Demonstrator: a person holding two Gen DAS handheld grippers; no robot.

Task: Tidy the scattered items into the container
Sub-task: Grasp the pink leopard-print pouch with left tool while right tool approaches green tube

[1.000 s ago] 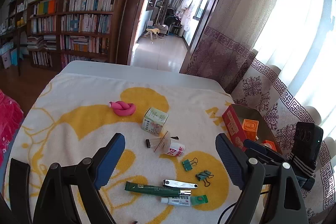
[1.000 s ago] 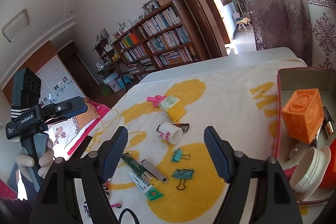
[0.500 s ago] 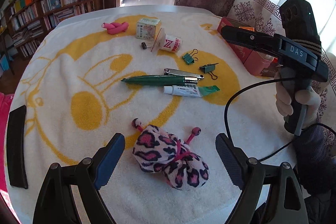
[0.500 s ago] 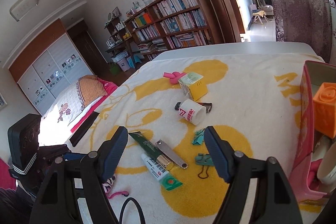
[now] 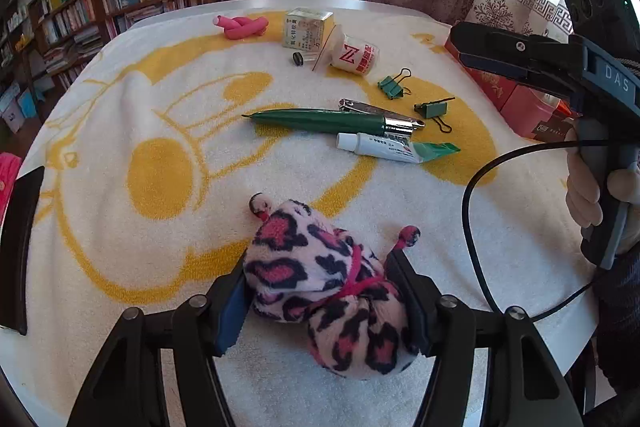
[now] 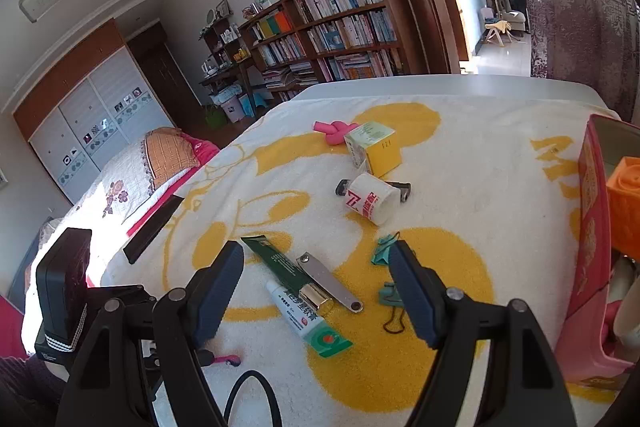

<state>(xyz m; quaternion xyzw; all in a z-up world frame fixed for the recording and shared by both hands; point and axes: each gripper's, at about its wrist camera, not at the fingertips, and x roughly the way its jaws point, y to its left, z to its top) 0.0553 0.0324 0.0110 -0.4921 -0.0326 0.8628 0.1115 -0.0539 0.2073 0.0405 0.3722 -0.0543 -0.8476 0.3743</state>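
Note:
My left gripper (image 5: 320, 291) is shut on a pink leopard-print pouch (image 5: 324, 283) that rests on the yellow-and-white towel (image 5: 160, 131). Beyond it lie a green pen (image 5: 320, 121), nail clippers (image 5: 376, 111), a white ointment tube (image 5: 392, 149), two green binder clips (image 5: 394, 85), a white cup (image 5: 354, 55), a small box (image 5: 306, 29) and a pink knot (image 5: 240, 26). My right gripper (image 6: 316, 287) is open and empty above the pen (image 6: 280, 263) and tube (image 6: 308, 319). The red container (image 6: 596, 227) stands at the right, holding an orange cube (image 6: 624, 203).
A black strip (image 5: 18, 247) lies at the towel's left edge. The right hand-held unit (image 5: 560, 67) with its cable (image 5: 472, 227) hangs over the table's right side. Bookshelves (image 6: 332, 31) and a bed (image 6: 132, 179) stand beyond the table.
My left gripper has lowered over the leopard pouch and closed on it. My right gripper has stayed open and drifted slightly toward the pen and tube.

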